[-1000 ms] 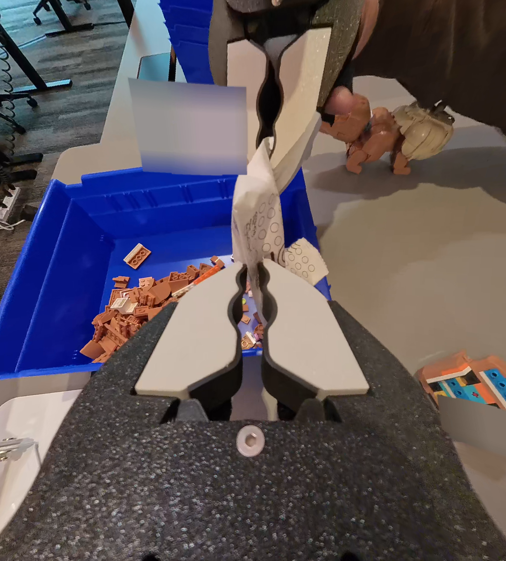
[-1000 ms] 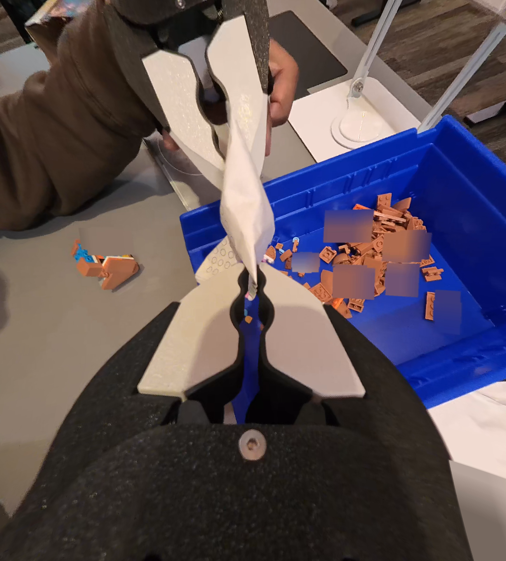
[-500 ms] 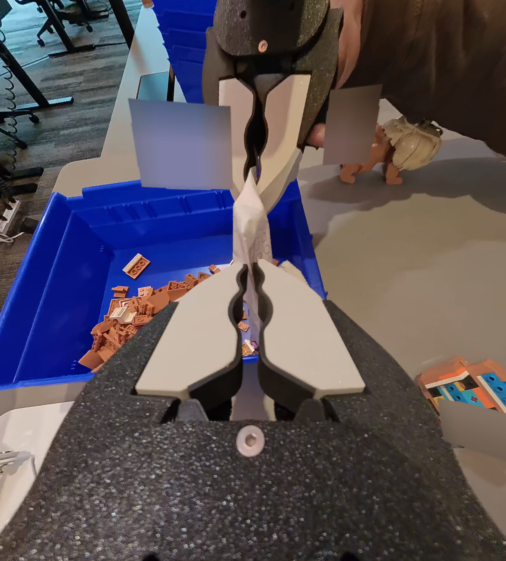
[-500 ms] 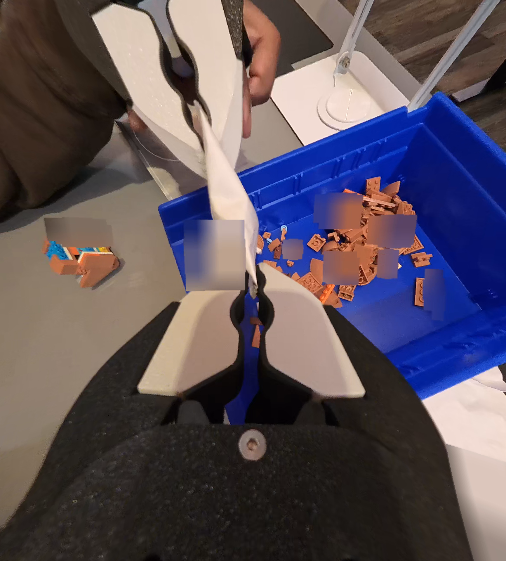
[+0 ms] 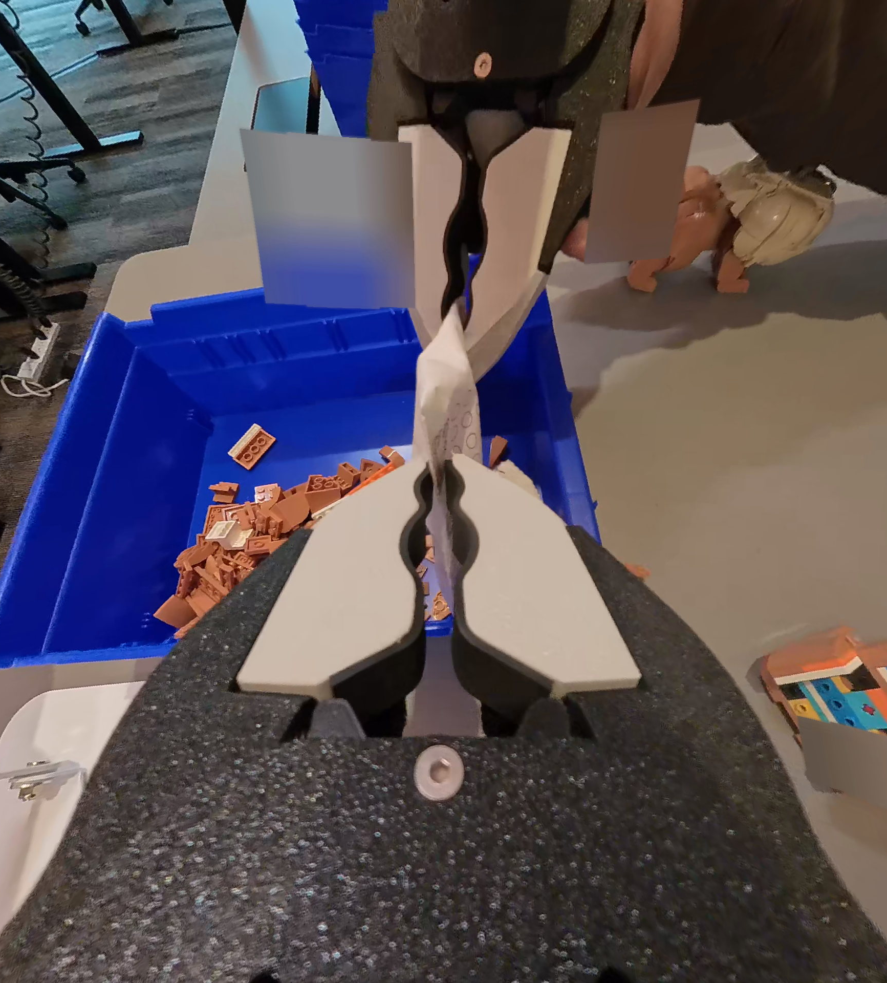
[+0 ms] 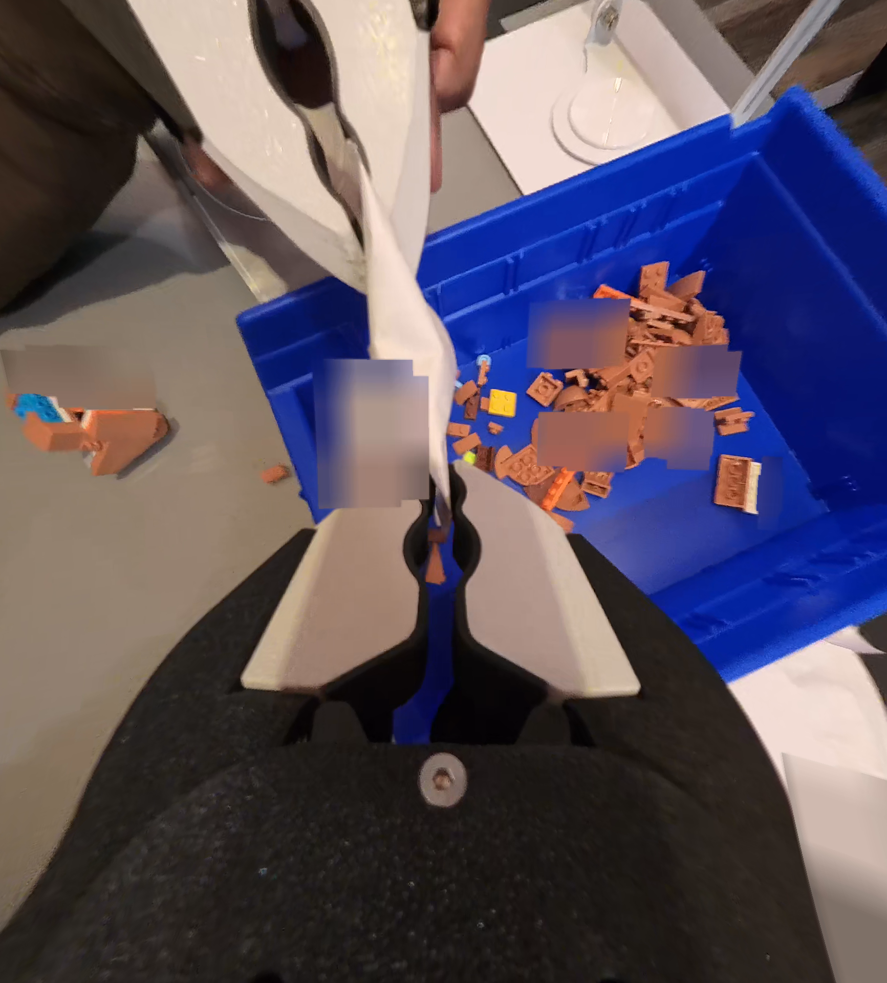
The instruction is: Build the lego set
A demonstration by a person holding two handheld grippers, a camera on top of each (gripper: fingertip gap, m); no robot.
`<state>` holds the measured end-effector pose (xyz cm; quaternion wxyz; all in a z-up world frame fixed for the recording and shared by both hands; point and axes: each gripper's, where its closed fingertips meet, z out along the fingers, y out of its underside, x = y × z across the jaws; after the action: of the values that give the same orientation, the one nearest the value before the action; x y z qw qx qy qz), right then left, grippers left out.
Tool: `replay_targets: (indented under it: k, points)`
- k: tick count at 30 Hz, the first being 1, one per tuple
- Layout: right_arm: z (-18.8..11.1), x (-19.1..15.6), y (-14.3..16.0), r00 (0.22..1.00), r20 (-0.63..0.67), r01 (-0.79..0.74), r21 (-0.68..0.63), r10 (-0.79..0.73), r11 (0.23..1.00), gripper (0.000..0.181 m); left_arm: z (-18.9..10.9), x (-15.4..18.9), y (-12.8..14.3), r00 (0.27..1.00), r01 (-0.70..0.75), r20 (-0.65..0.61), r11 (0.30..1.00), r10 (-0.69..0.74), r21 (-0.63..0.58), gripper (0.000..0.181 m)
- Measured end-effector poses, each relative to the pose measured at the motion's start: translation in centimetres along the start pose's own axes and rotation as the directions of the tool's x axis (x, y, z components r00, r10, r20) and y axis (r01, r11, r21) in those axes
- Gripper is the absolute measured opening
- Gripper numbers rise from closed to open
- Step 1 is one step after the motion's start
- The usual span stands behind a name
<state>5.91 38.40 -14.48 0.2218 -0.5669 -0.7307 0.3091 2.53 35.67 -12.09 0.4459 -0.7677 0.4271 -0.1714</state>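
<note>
A white paper bag [image 5: 446,393] printed with circles hangs stretched between both grippers over a blue bin [image 5: 111,425]. My left gripper [image 5: 440,468] is shut on the bag's lower end. My right gripper [image 5: 457,314] faces it and is shut on the upper end. In the right wrist view the right gripper [image 6: 444,478] pinches the bag [image 6: 404,319], and the left gripper [image 6: 361,250] holds it from above. Several brown pieces [image 5: 239,542] lie in the bin [image 6: 829,266], with a yellow piece [image 6: 502,401] among them.
A brown and tan built animal figure [image 5: 749,223] stands on the grey table beyond the bin. A partly built orange and blue block [image 5: 856,686] lies to the right. A loose brown piece [image 6: 275,473] lies beside the bin. A white lamp base [image 6: 600,117] stands behind it. One gripper's finger ends stand about 6 centimeters off the other's.
The two grippers have come closer together with the bag between them. More small pieces now show under the bag, and one brown piece lies on the table beside the bin.
</note>
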Motion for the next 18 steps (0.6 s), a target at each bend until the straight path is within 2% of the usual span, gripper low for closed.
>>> replay_targets:
  k: [2, 5, 14, 16, 18]
  points:
    - [-0.1, 0.3, -0.4, 1.0, -0.018, -0.013, 0.013, 0.013, 1.0, 0.004, 0.2, -0.1, -0.1, 1.0, 0.006, 0.004, 1.0, -0.006, 0.006, 0.003]
    - [0.5, -0.1, 0.3, 1.0, -0.005, 0.017, -0.037, -0.017, 0.999, 0.004, 0.3, 0.0, 0.3, 1.0, -0.004, 0.002, 1.0, 0.004, -0.016, 0.004]
    - [0.7, -0.3, 0.0, 1.0, 0.019, -0.015, -0.02, 0.015, 1.0, 0.004, 0.3, 0.3, -0.1, 1.0, 0.008, -0.027, 1.0, -0.007, 0.015, 0.003]
    - [0.2, -0.1, -0.7, 0.999, 0.018, -0.037, 0.021, 0.037, 0.999, 0.004, 0.1, 0.0, -0.3, 1.0, 0.013, -0.012, 0.999, -0.013, 0.032, 0.002]
    - [0.3, -0.4, -0.5, 0.999, 0.032, -0.032, 0.002, 0.032, 0.999, 0.004, 0.1, 0.5, -0.6, 0.999, 0.023, -0.044, 0.999, -0.021, 0.047, 0.002]
